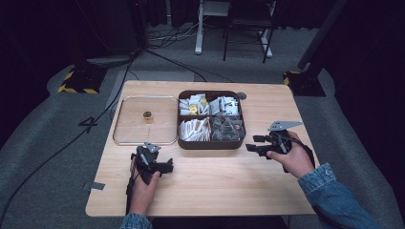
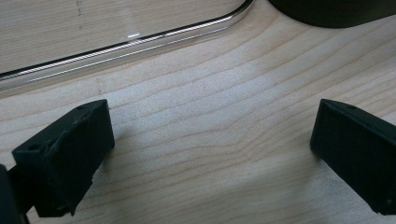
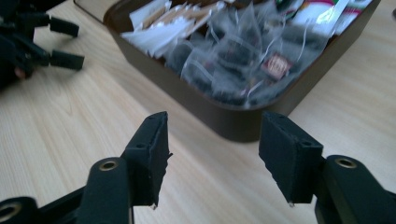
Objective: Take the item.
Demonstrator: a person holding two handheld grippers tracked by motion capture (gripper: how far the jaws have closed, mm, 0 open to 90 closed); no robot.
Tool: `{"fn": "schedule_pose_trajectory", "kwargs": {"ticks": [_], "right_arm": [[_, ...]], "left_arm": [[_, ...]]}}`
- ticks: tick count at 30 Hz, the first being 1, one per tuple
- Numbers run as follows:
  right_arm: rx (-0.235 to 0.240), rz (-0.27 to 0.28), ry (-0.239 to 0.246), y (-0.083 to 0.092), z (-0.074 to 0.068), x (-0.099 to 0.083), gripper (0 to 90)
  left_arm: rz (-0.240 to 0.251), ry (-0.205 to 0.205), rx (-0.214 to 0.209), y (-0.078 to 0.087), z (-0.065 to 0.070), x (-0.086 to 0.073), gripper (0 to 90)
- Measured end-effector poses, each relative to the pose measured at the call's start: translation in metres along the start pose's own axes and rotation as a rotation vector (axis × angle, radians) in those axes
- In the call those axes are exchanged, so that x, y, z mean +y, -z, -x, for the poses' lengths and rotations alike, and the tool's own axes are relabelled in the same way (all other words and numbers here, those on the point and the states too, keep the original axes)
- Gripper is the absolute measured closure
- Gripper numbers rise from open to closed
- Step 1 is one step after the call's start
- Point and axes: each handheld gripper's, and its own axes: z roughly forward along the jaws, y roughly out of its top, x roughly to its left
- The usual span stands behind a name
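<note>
Both grippers hover open beside the tea box, nothing picked up yet

We start with the wooden table (image 1: 215,186), where the brown box (image 1: 210,143) sits in the middle with its four compartments full of sachets, and the clear lid (image 1: 125,138) with its small gold knob (image 1: 147,116) lies flat just to its left, set aside so the contents are reachable; our right gripper (image 1: 254,143) hangs low with its jaws spread, aimed at the near right compartment of clear tea bags (image 3: 233,56), likely lining up a grab, while our left gripper (image 1: 168,166) waits released over bare wood near the lid's front edge, probably ready to handle the lid
</note>
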Motion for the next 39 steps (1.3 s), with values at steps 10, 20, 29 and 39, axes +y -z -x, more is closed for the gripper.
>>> {"fn": "schedule_pose_trajectory", "kwargs": {"ticks": [10, 20, 29, 39], "right_arm": [[-0.038, 0.125, -0.026, -0.005, 0.017, 0.037, 47.0], [-0.092, 0.150, -0.046, -0.019, 0.041, 0.069, 48.1], [-0.128, 0.145, -0.043, -0.032, 0.050, 0.091, 48.7], [-0.128, 0.162, -0.045, -0.049, 0.047, 0.113, 49.2]], "left_arm": [[0.002, 0.001, 0.002, -0.001, 0.000, 0.001, 0.0], [0.001, -0.001, 0.002, -0.001, 0.000, 0.001, 0.0], [0.000, 0.006, 0.006, -0.002, -0.001, 0.002, 0.0], [0.001, 0.006, 0.006, -0.002, -0.001, 0.002, 0.0]]}}
